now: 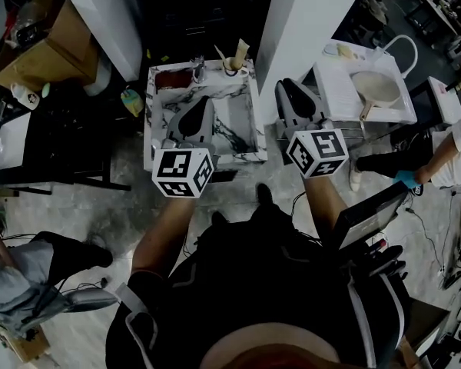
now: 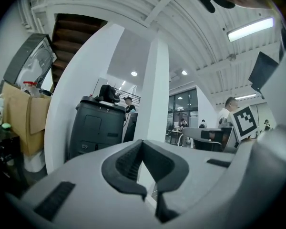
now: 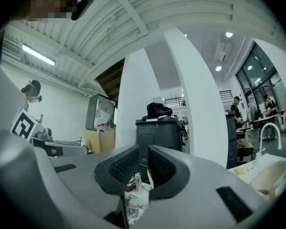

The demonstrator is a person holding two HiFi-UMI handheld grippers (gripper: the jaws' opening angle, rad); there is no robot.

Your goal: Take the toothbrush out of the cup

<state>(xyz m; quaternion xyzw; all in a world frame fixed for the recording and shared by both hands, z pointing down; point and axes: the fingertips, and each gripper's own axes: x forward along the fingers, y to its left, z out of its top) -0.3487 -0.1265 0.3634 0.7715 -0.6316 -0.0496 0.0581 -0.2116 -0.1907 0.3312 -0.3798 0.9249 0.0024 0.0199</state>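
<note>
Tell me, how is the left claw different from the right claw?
The left claw is shut tight with its tips touching, but the right claw has a small gap between its tips. In the head view the left claw lies across the marbled sink, while the right claw sits beside it. Both are grey and hold nothing.
</note>
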